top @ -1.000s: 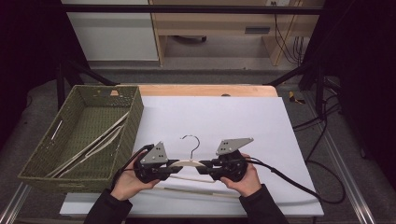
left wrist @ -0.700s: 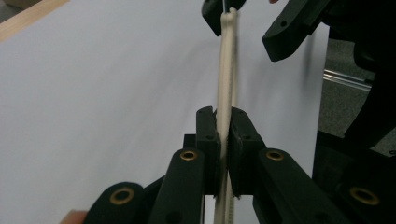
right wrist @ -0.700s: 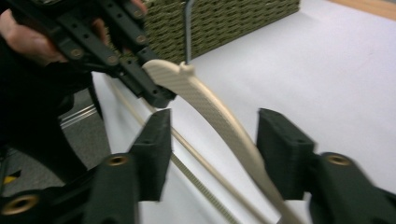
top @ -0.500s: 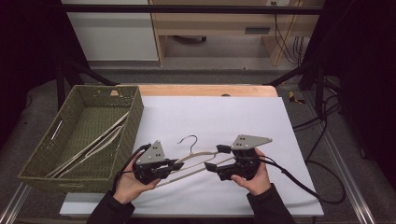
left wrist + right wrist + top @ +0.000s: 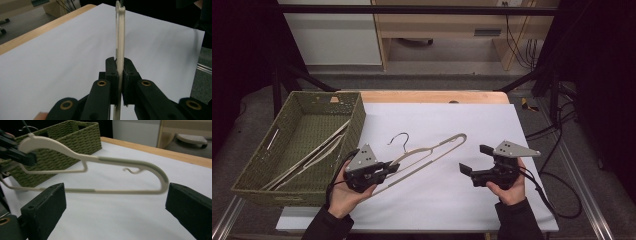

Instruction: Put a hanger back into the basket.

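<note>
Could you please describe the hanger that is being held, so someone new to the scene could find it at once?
On the white table sheet, right of the green basket, the left gripper clamps one end of a cream hanger. Unlike the hangers lying in the basket, it is lifted, with a dark metal hook.

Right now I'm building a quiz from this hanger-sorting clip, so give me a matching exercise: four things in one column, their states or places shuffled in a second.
Things:
1. left gripper
2. right gripper
3. cream hanger
4. green woven basket

States or places:
A. jaws wide apart, nothing between the pads
B. at the left of the white table, with other hangers lying in it
C. clamped at one end, its far end out over the table
D. jaws shut on the hanger's end

Pairs: 1-D, 2-A, 3-C, 4-B
</note>
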Action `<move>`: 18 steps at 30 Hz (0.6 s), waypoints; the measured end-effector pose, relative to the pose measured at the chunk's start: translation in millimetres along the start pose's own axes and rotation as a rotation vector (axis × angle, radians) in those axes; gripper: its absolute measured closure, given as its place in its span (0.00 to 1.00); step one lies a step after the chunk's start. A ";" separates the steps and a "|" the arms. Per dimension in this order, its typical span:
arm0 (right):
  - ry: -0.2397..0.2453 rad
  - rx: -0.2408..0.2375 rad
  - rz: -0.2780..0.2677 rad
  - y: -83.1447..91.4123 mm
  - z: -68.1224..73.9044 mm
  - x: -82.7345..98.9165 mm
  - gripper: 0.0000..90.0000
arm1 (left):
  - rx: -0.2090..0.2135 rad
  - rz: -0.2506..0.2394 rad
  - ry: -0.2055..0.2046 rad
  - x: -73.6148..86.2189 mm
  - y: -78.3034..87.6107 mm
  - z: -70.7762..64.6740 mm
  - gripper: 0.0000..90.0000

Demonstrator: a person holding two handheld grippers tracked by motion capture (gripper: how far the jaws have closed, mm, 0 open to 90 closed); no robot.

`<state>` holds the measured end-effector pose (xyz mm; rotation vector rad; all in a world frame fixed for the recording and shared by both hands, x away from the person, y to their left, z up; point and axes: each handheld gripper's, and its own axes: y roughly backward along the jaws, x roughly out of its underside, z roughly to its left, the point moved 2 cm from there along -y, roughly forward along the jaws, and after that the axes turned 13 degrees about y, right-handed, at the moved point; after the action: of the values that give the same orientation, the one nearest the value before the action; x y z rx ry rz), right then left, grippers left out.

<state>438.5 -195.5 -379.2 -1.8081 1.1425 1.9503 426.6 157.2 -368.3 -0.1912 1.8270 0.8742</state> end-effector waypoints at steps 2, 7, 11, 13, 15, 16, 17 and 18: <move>-0.005 0.019 0.000 4.3 -4.6 4.0 0.04 | -0.002 -0.016 -0.001 -2.8 5.3 -0.8 0.94; -0.018 0.066 0.004 15.2 -13.0 14.0 0.03 | -0.008 -0.057 -0.009 -12.4 20.9 -5.4 0.94; -0.031 0.079 -0.003 22.9 -17.8 19.9 0.03 | -0.004 -0.080 -0.008 -20.1 29.1 -8.7 0.95; -0.044 0.087 0.000 27.2 -19.4 23.0 0.03 | 0.002 -0.095 -0.011 -25.4 33.7 -11.0 0.95; -0.044 0.088 -0.003 30.4 -20.1 25.2 0.03 | -0.001 -0.098 -0.016 -31.7 37.9 -12.6 0.95; -0.056 0.096 -0.005 32.4 -20.3 26.1 0.03 | 0.002 -0.098 -0.017 -36.1 40.7 -13.2 0.94; -0.056 0.096 -0.005 32.4 -20.3 26.1 0.03 | -0.001 -0.099 -0.017 -38.9 42.4 -13.5 0.94; -0.053 0.096 -0.008 34.4 -21.1 26.7 0.03 | -0.010 -0.098 -0.024 -46.9 47.8 -13.5 0.94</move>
<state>426.2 -241.0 -389.5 -1.7000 1.1893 1.8933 412.8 170.7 -302.8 -0.2733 1.7762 0.8145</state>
